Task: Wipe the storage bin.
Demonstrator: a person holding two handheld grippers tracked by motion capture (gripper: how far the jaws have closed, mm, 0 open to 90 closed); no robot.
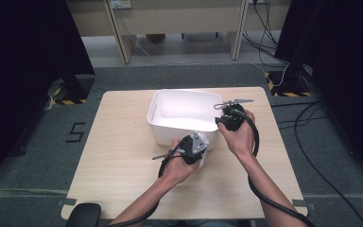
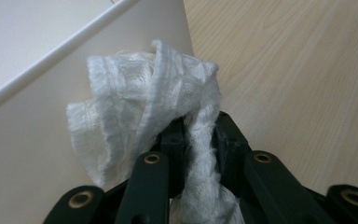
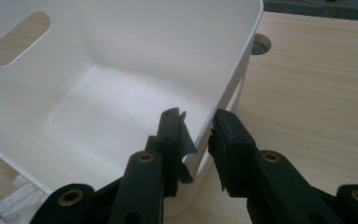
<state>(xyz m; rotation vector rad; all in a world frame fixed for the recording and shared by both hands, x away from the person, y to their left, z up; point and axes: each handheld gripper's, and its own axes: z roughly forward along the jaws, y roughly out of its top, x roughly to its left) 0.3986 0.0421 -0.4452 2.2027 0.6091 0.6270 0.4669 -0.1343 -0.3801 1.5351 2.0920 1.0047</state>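
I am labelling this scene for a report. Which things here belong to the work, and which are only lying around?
In the work:
- white cloth, clamped in the left claw
- white bin, its wall between the right claw's jaws

Lying around:
- cables on the floor
- wooden desk behind

Support surface: a light wood-grain table (image 1: 123, 156), rectangular, standing on grey carpeted floor (image 1: 38, 156). Resting directly on it, centre to upper centre of the high view: one white plastic bin (image 1: 157, 124) with a slotted handle. A round cable hole (image 3: 261, 45) shows in the tabletop at upper right of the right gripper view, just beside the bin's corner.
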